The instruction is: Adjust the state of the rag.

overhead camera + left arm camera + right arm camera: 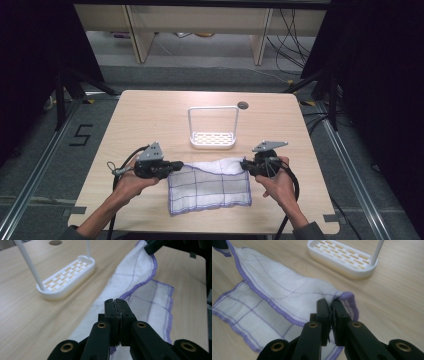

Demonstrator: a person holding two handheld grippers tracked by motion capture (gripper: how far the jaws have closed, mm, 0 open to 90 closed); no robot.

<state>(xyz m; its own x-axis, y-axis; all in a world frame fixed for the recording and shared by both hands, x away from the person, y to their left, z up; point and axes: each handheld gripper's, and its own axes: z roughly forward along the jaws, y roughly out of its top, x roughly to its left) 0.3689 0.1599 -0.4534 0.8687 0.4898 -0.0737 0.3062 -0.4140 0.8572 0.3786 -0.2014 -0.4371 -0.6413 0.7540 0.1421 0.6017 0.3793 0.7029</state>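
Right now both grippers are gripping one white cloth (pixel 210 182) with purple edging and thin purple grid lines, each at one end of its far edge, which is lifting off the tabletop (pixel 150 112) between them. Along the left gripper (pixel 116 305), the jaws are pressing fully together on a fold of the fabric near a corner, and the cloth is stretching away beyond their tips toward the other gripper's dark tip, which is biting the opposite corner. Along the right gripper (pixel 331 305), the jaws are closing tightly on a bunched corner with its purple hem curling just past the tips, while the rest of the cloth is draping down ahead and to the left of them, its lower layer lying flat on the wood. A white slotted tray with a tall wire loop handle (pixel 212 137) is standing beyond both sets of jaws, near the cloth but apart from it. From the high view, a hand (pixel 127 182) is wrapping around each gripper body, cables trailing back toward the person
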